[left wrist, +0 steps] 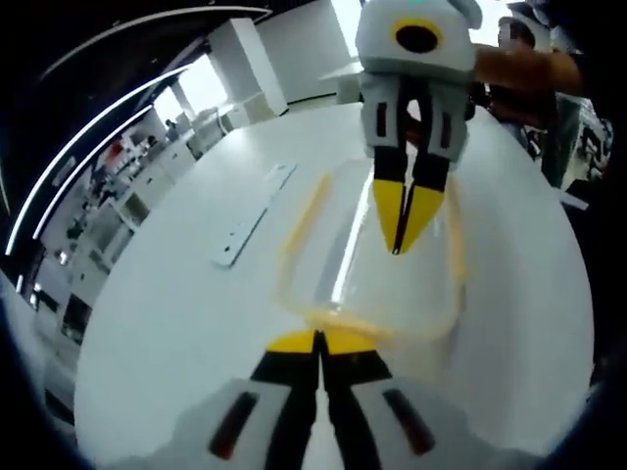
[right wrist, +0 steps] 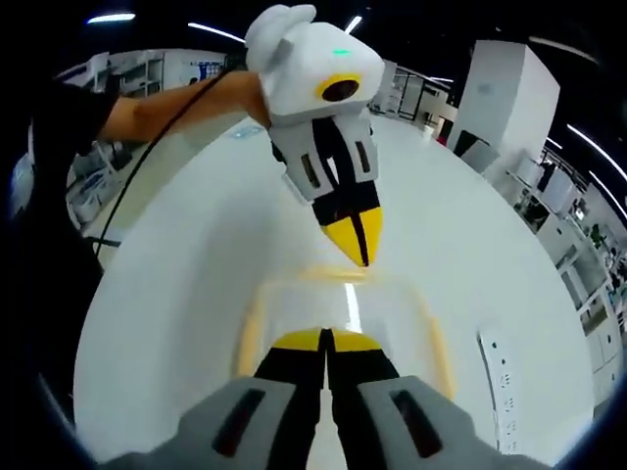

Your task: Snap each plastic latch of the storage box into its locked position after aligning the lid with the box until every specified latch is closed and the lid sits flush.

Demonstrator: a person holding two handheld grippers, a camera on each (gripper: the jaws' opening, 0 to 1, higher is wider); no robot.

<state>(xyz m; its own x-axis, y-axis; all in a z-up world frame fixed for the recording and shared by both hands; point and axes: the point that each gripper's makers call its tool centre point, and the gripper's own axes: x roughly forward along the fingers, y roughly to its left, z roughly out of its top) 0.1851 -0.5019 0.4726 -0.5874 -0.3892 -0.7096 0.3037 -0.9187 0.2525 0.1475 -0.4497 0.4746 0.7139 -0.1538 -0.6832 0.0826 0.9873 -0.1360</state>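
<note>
Left gripper view: both grippers met at the storage box [left wrist: 367,259].
Left gripper [left wrist: 319,341] and right gripper [left wrist: 400,235], jaws pressed together, touched opposite ends of the clear box on the white table [left wrist: 176,323].

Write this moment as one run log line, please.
left tongs shut | right tongs shut | both at opposite ends of box | table

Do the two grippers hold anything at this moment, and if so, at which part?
Nothing is held. The left gripper and the right gripper are both shut, tips at opposite ends of the clear storage box, with nothing between their jaws.
</note>
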